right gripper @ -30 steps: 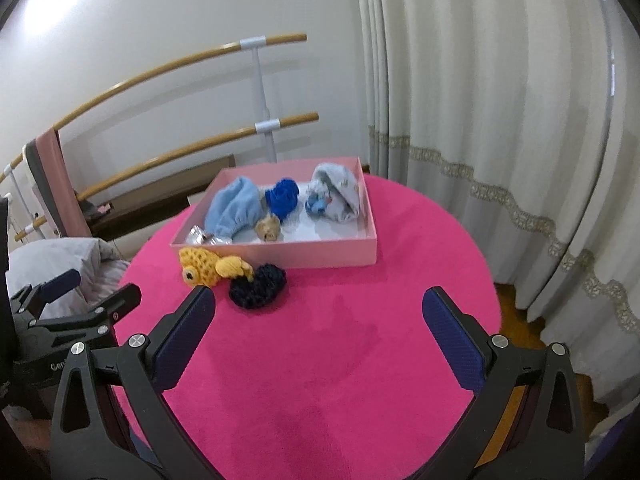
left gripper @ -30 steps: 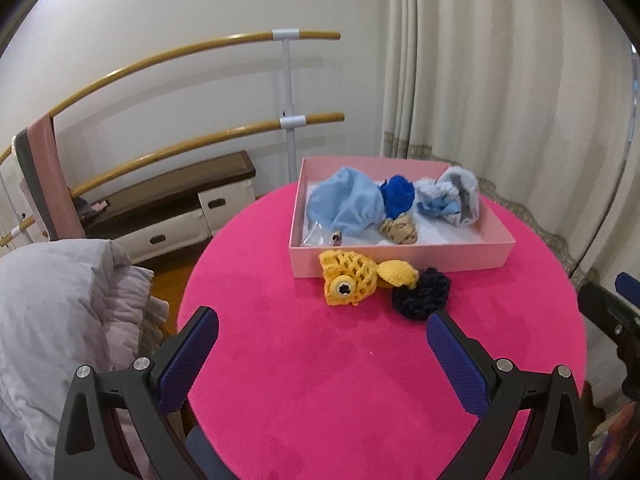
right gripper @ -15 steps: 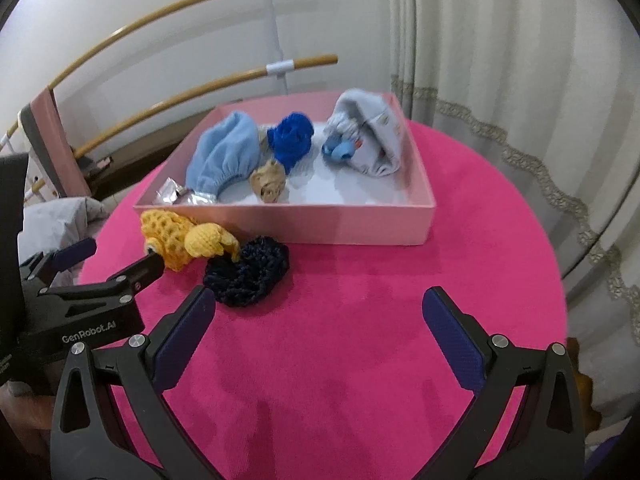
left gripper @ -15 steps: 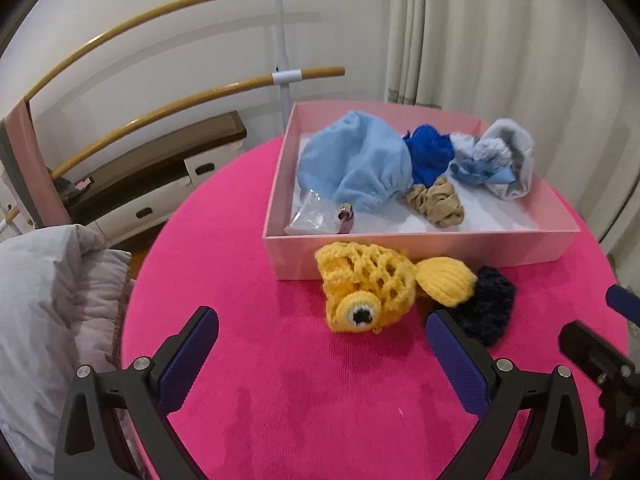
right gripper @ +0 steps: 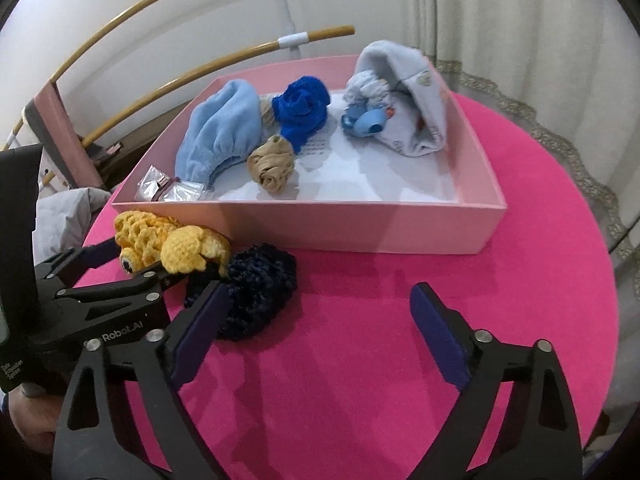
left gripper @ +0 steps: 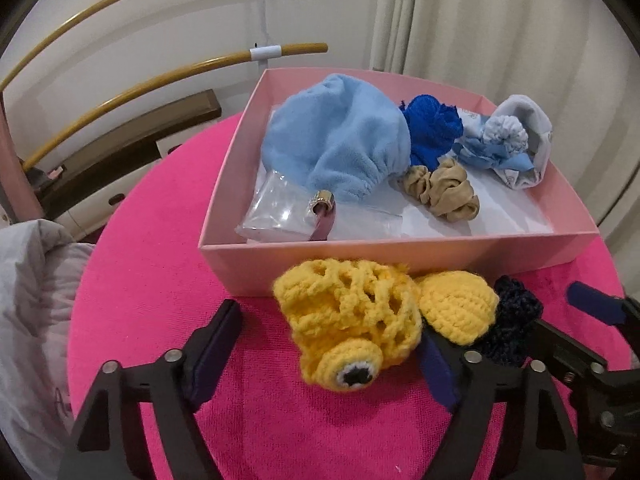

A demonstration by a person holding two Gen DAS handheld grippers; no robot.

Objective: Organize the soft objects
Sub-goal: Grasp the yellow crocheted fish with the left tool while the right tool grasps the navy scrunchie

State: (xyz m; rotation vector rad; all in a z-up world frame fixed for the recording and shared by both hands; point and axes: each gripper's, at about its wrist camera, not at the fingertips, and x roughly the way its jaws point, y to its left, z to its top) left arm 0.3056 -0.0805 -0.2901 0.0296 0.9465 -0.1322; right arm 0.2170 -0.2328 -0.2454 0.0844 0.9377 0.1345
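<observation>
Closing risk: left gripper (left gripper: 326, 354) jaws apart around yellow crochet fish (left gripper: 352, 328), nothing clamped yet; likely to pinch only loose netting and drop on lift
Fish location: on pink table (left gripper: 160, 280), just outside front wall of pink box (left gripper: 400, 254), touching it
Snag risk: yellow tail overlapping dark scrunchie (right gripper: 250, 290); could drag scrunchie along
Right gripper (right gripper: 320, 332): jaws wide apart, empty, left pad just at scrunchie edge
Collision risk: both tools close together near scrunchie, could bump
Box contents: light blue cap (left gripper: 340, 144), blue cloth (left gripper: 432, 128), tan scrunchie (left gripper: 440, 192), white sock bundle (left gripper: 516, 148), clear packet (left gripper: 280, 216); could land on packet when dropping in
Remaining: fish and scrunchie outside box
</observation>
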